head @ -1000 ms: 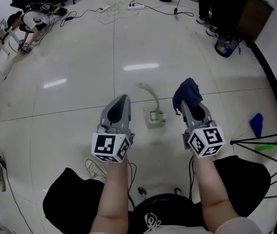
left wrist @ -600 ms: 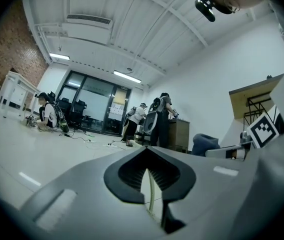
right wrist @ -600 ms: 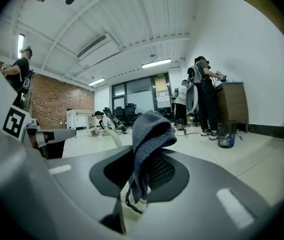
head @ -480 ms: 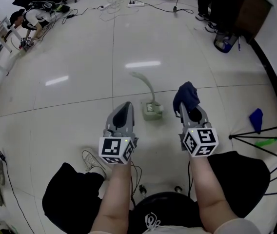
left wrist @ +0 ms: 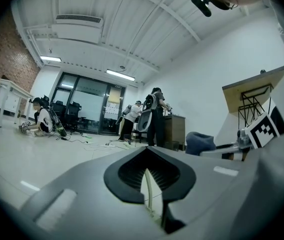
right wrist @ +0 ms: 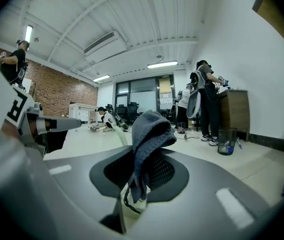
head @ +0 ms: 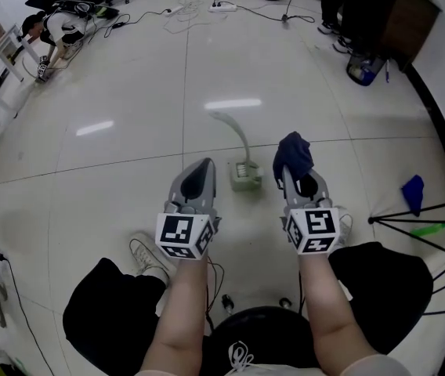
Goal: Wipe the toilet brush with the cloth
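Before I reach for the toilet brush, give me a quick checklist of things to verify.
1. Cloth clamped in the right tongs: ok, a fold sticks out past the tips.
2. Left tongs carrying nothing: ok.
3. Left tongs open enough to take the handle: not ok, closed to a slit.
4. Toilet brush standing in its holder on the floor: ok.
5. Brush touched by neither tongs: ok, it sits ahead, between them.
6. Brush within easy reach: cannot tell.
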Available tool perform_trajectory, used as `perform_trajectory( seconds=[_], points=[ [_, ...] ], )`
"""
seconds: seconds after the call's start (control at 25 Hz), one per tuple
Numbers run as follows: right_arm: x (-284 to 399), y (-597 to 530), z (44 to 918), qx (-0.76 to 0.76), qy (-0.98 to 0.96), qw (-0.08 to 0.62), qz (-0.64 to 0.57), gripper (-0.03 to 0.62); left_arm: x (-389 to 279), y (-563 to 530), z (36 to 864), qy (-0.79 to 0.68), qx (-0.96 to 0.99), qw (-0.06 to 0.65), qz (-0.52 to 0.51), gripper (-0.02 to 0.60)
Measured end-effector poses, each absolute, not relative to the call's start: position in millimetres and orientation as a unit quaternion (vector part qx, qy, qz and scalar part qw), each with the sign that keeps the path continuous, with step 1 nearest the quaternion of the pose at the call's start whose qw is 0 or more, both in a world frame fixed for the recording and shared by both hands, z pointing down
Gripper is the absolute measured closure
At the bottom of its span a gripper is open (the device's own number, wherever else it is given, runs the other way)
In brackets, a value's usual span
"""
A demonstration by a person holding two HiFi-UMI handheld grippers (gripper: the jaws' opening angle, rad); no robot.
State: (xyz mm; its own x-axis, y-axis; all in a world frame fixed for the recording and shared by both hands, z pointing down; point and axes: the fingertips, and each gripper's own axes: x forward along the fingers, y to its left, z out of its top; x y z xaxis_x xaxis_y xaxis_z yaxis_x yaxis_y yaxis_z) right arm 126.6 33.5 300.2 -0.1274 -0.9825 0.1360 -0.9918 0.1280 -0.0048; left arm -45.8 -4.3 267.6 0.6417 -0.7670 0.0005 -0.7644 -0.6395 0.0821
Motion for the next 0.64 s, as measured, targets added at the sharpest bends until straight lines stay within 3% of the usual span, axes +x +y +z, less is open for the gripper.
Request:
perform_trajectory(
  seconds=[0.64],
  points=[
    [127.8, 29.2, 308.8, 0.662, -0.745, 0.07, 0.044, 0.53, -46.2, -15.1, 281.0, -0.44, 0.896, 0.057, 0.011, 0.575]
  ],
)
